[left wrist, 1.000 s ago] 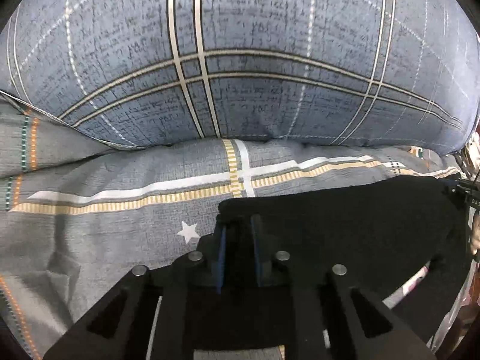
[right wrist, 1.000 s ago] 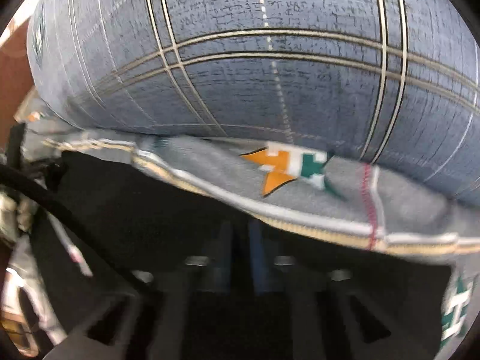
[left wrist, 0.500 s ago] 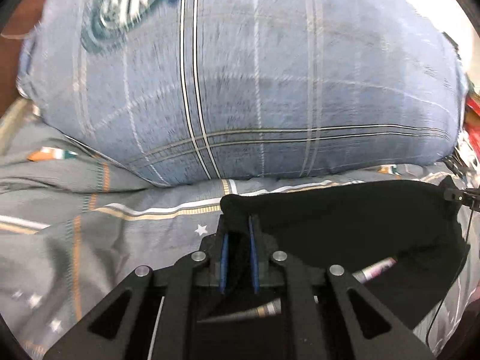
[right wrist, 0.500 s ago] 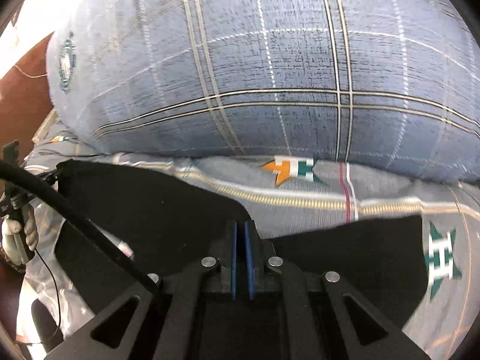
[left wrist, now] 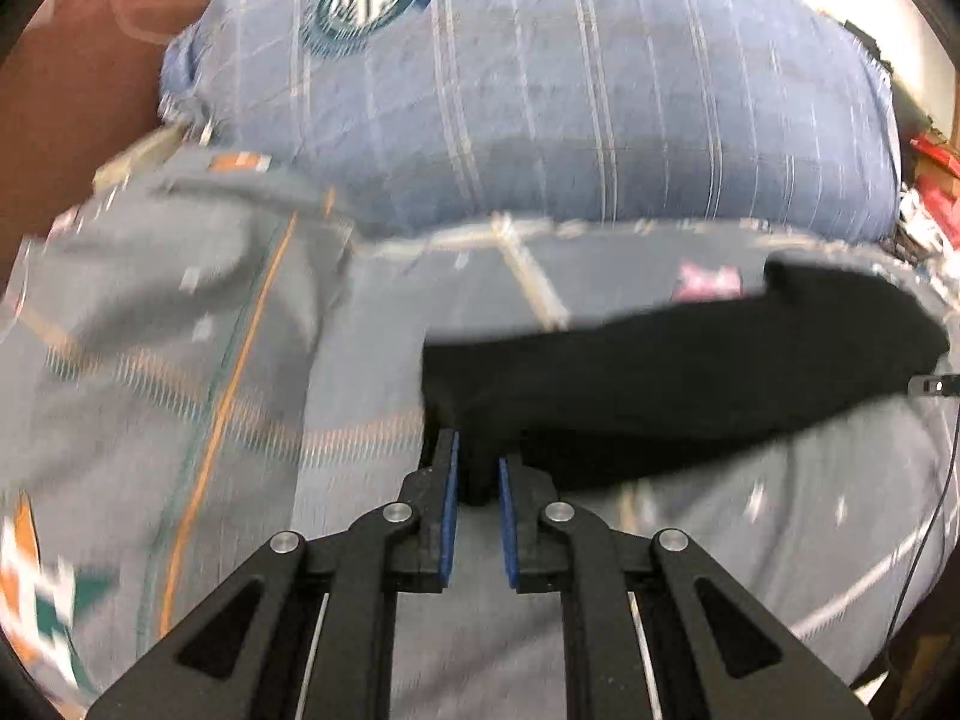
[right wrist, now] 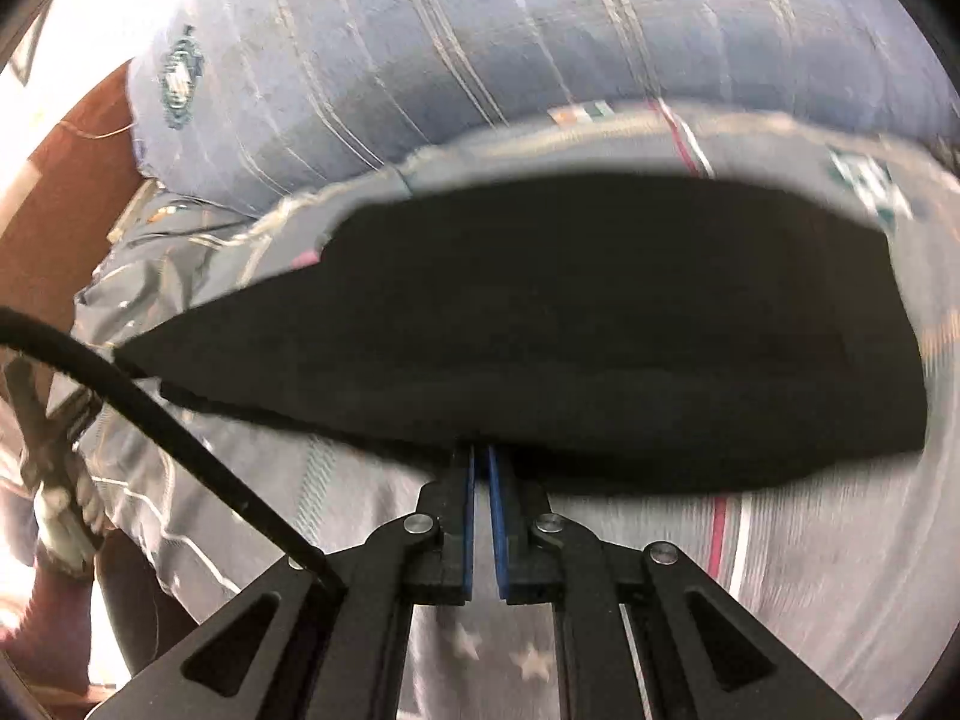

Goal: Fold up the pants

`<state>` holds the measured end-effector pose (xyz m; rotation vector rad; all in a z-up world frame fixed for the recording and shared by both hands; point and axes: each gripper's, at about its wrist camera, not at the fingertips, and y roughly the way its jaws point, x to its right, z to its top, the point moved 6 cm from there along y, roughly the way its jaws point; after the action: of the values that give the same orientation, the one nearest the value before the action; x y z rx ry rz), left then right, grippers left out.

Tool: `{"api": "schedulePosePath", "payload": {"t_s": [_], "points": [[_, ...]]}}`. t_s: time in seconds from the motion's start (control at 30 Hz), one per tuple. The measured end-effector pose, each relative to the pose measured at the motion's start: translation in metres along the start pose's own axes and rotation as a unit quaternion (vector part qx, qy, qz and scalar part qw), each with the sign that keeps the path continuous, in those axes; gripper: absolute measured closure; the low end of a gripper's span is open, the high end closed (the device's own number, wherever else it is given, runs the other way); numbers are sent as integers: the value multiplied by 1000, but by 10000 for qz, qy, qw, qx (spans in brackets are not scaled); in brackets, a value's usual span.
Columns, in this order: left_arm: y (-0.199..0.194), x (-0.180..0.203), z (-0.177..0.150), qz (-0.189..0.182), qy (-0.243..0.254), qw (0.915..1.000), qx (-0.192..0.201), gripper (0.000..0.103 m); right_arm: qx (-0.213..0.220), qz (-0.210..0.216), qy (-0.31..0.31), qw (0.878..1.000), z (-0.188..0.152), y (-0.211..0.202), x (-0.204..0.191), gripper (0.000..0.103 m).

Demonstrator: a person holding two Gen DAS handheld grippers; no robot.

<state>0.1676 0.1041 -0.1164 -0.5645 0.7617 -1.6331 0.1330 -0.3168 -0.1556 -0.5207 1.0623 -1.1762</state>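
Black pants (right wrist: 600, 324), limp, spread over the bedsheet (right wrist: 810, 570).

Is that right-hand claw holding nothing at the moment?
No, the right gripper is pinched on the near edge of the black pants, which hang over the grey bedsheet.

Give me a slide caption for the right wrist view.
Right gripper pinches the near edge of black pants above a grey patterned bedsheet.

pants (right wrist: 600, 324) lay on bedsheet (right wrist: 810, 570), at 12 o'clock of right gripper (right wrist: 481, 468) | pillow (right wrist: 540, 42) sat behind pants, on bedsheet | left gripper (left wrist: 478, 468) pinched pants corner, pants stretching toward 2 o'clock
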Motion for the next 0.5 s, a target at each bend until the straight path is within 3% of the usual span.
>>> {"api": "schedulePosePath", "payload": {"t_s": [0.13, 0.23, 0.3, 0.4, 0.43, 0.5], "points": [[-23, -26, -27, 104, -399, 9991, -44, 91, 115, 48, 488, 9987, -24, -9, 16, 97], [-42, -50, -33, 32, -892, 9960, 39, 91, 216, -43, 520, 9984, -32, -22, 17, 96], [-48, -59, -29, -163, -1202, 9926, 75, 89, 303, -92, 458, 9984, -35, -30, 14, 94], [-45, -57, -18, -560, -1575, 9859, -16, 73, 440, -63, 520, 9977, -33, -37, 12, 76], [-39, -51, -12, -776, -1692, 9825, -79, 64, 508, -18, 607, 9969, -34, -40, 13, 73], [-25, -40, -2, -1287, -1954, 9720, -199, 61, 569, 41, 711, 9958, -37, -41, 14, 73]]}}
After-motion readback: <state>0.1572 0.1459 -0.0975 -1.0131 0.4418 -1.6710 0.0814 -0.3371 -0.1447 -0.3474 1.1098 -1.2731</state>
